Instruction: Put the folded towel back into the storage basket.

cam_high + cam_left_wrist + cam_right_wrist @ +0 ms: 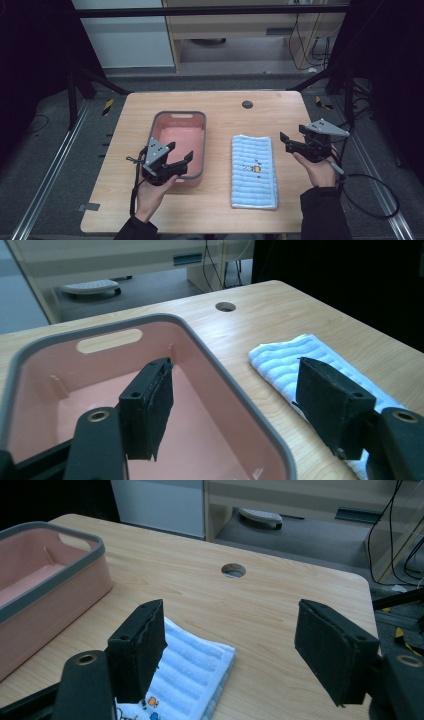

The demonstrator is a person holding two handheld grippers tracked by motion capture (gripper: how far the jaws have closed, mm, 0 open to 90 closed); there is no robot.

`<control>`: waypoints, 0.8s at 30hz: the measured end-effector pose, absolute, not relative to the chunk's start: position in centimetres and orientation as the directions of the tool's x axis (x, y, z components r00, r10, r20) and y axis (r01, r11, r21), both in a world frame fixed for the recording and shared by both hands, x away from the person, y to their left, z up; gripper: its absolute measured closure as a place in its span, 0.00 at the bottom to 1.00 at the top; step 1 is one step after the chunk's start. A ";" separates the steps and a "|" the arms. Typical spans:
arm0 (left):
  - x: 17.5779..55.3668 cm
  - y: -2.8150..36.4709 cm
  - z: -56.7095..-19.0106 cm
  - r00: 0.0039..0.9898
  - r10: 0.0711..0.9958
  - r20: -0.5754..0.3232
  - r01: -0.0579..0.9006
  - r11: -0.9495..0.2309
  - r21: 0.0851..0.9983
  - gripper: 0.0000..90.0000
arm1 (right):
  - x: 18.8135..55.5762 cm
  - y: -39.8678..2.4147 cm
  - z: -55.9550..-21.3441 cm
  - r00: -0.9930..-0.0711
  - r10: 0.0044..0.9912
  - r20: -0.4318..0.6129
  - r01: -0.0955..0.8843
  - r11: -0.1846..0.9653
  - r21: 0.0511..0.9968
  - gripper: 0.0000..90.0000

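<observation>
A pink basin with a grey rim [179, 114] stands left of the table's middle with nothing in it. To its right lies a folded blue-and-white striped towel [254, 171] with a small cartoon print. My left gripper [181, 151] hovers open over the basin's near right corner; in the left gripper view its jaws straddle the rim [220, 370], with the towel [285, 360] off to the right. My right gripper [289, 137] is held open just right of the towel's far end and points left. In the right gripper view, the towel's corner [190, 665] lies below the empty jaws, and the basin [60, 575] sits at the left.
The wooden table [225, 210] has a round cable hole [247, 104] near its far edge. A black cable [370, 200] loops off the right side by the right forearm. Dark frame posts and floor rails flank the table, and cabinets stand behind it.
</observation>
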State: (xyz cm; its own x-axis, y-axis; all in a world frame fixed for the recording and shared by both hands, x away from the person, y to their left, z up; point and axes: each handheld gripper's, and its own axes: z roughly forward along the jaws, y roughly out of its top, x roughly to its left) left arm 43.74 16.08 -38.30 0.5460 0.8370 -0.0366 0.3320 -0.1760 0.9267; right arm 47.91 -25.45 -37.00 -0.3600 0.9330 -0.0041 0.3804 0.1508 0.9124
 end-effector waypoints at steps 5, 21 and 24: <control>43.8 14.4 -38.7 0.572 0.819 -0.041 0.331 -0.185 0.925 0.36 | 48.6 -25.4 -37.1 -0.367 0.930 -0.004 0.379 0.153 0.913 0.40; 43.9 11.1 -39.4 0.606 0.794 -0.051 0.334 -0.195 0.922 0.42 | 50.5 -25.4 -37.5 -0.363 0.932 0.002 0.381 0.147 0.913 0.53; 43.9 10.6 -39.7 0.611 0.790 -0.057 0.338 -0.194 0.921 0.43 | 51.0 -25.4 -37.5 -0.360 0.933 0.010 0.378 0.136 0.916 0.53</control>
State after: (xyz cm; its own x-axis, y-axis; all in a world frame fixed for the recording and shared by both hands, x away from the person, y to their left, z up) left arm 43.90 10.62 -39.71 0.6105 0.7899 -0.0573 0.3376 -0.1942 0.9210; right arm 50.95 -25.41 -37.54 -0.3598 0.9330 0.0100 0.3782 0.1360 0.9157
